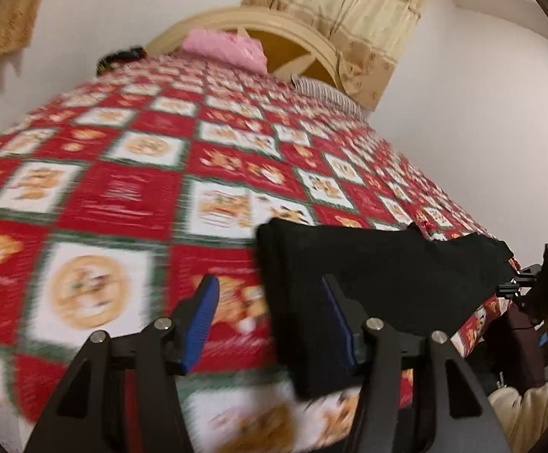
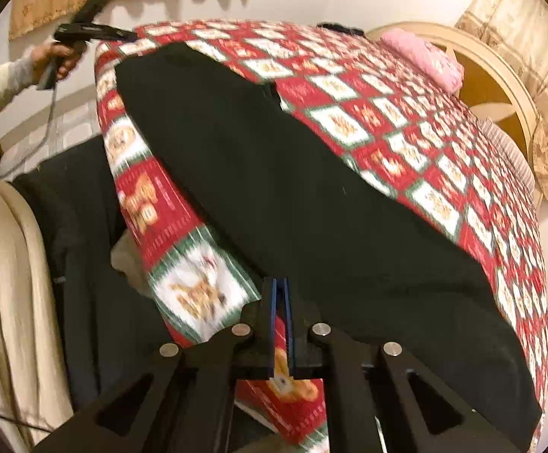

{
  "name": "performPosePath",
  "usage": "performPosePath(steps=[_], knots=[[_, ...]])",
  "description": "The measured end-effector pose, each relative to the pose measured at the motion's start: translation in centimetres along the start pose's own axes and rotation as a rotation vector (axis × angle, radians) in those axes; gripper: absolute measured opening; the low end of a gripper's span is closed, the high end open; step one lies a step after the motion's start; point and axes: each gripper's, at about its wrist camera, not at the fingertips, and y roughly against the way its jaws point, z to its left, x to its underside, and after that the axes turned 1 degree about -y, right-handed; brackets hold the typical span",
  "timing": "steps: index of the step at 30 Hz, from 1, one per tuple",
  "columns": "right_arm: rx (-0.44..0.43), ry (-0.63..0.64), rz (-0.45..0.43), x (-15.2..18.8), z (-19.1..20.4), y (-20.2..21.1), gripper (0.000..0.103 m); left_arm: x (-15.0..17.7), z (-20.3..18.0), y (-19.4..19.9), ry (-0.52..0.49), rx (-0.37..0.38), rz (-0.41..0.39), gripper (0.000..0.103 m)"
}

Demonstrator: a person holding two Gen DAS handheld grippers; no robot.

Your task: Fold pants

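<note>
The pants [image 2: 274,196] are black. The bed cover [image 1: 130,196] has red and white squares with green edges and orange bears. The far pillow [image 1: 224,47] is pink.

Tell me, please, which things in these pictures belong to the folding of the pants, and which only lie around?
Belong to the job:
- black pants, spread along the bed's edge
- left gripper, fingers apart beside the pants' end
- right gripper, fingers together
- patterned bedspread, the work surface

Only lying about:
- pink pillow
- striped pillow
- curtains
- headboard
</note>
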Motion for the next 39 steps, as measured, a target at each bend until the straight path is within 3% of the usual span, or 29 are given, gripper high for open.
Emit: performPosePath(steps=[1,2,4,9,13,20,26,29,33,39], knots=[[0.003,0.007,-0.013,-0.4,0.4,0.0,0.01,-0.3,-0.5,-1.1,-0.007,0.0,0.015,0.058],[0.016,0.017,-0.021,-0.8,0.7,-0.1,0.034,-0.5,-0.8,-1.8,-0.014,-0.008,0.024,0.058],[0.027,0.028,-0.047,-1.5,1.2,-0.2,0.065,-0.9,-1.0,-3.3,-0.014,-0.021,0.057,0.058],[-0.014,0.021,-0.089,-2.4,1.8,-0.4,0.065,-0.9,-1.5,-4.2,-0.014,-0.033,0.065,0.038],[-0.018,-0.002,-0.098,-2.9,1.7,-1.1,0.065,-1.0,-2.1,-3.0,-0.051,-0.047,0.04,0.011],[0.002,-0.058,-0.116,-3.7,1.2,-2.2,0.065,-2.8,-3.0,-1.1,-0.021,-0.011,-0.044,0.01],[-0.002,-0.1,-0.137,-4.1,0.9,-1.9,0.065,-2.3,0.1,-5.4,0.082,-0.057,0.034,0.011],[-0.022,-0.142,-0.154,-4.3,0.2,-1.5,0.065,-1.9,1.1,-5.2,0.166,0.0,-0.005,0.011],[-0.075,-0.213,-0.17,-5.0,-0.9,-1.1,0.065,-1.8,0.2,-4.8,0.132,-0.017,-0.013,0.011],[-0.165,-0.302,-0.217,-9.4,-2.9,-3.2,0.049,-1.6,0.5,-5.0,0.145,0.005,-0.017,0.011]])
